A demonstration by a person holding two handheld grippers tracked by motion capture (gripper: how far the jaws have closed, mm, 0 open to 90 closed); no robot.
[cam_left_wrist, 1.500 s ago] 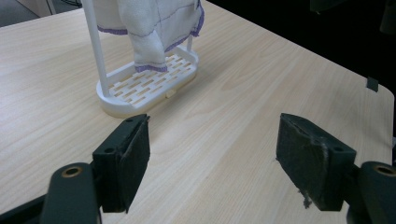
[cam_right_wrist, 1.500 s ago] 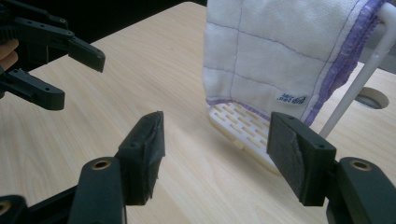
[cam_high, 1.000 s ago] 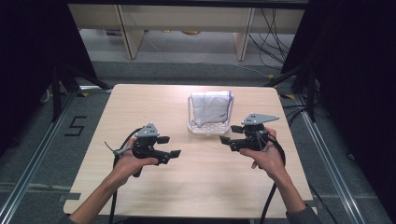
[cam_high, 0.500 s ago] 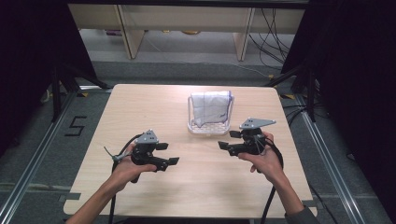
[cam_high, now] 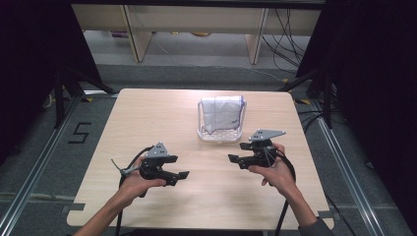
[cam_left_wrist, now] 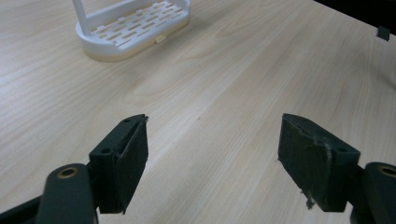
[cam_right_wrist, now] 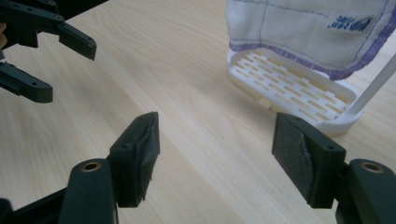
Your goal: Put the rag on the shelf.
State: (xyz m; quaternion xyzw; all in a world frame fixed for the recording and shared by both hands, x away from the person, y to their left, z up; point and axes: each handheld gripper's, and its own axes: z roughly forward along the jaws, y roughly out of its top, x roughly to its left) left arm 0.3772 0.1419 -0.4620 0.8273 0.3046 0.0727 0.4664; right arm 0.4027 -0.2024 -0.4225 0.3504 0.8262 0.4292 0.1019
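Two tongs hover over the bench [cam_high: 147, 118] in the high view, left tongs [cam_high: 181, 174] and right tongs [cam_high: 234, 158] both gaping and empty; the cloth [cam_high: 222, 114] hangs on a white rack [cam_high: 220, 135] at the far middle. Left gripper view: rack base [cam_left_wrist: 133, 30] lies far left. Right gripper view: the cloth [cam_right_wrist: 308, 28] looks thin, soft and light, likely best pinched at its hanging lower hem.

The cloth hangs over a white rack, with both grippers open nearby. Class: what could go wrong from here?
1. The cloth drapes over a light-looking white rack; pulling it sideways might tip or drag the rack.
2. The left gripper and right gripper point at each other; reaching together, their jaws could collide.
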